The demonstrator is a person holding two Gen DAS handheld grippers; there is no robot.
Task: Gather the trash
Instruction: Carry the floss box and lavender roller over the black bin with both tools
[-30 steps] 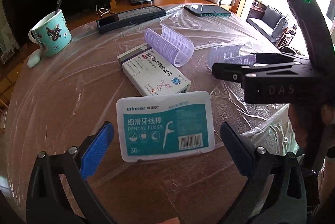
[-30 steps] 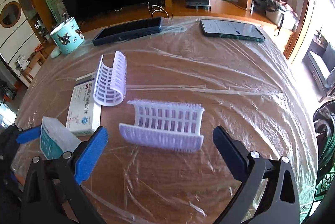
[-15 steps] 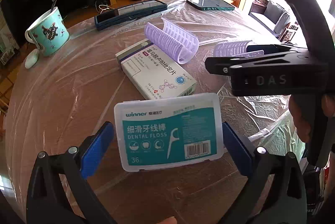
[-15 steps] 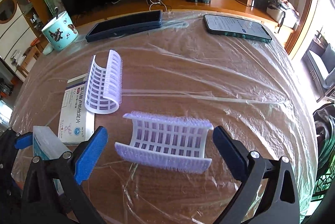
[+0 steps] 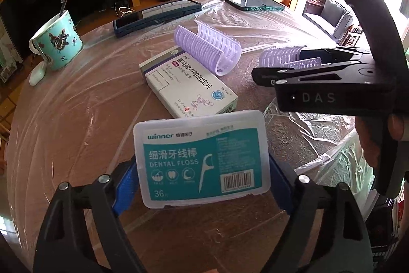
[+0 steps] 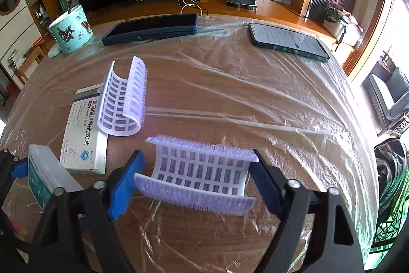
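A clear dental floss box (image 5: 202, 155) with a teal label sits between the blue pads (image 5: 126, 183) of my left gripper (image 5: 202, 170). The jaws are closing and both pads touch the box's short sides. My right gripper (image 6: 195, 170) is also closing, on a curved purple hair-roller half (image 6: 196, 173); its pads (image 6: 125, 183) meet both ends. A second purple roller half (image 6: 122, 99) leans on a white medicine box (image 6: 84, 135) further back.
The round wooden table (image 6: 255, 99) is covered in wrinkled clear film. At its far side are a teal mug with a spoon (image 5: 56, 43), a long dark case (image 6: 150, 27) and a phone (image 6: 286, 40). The table edge drops off at right.
Both grippers came forward over their objects, then closed from wide open until the pads reached the floss box and the roller half. The floss box now looks tilted up.
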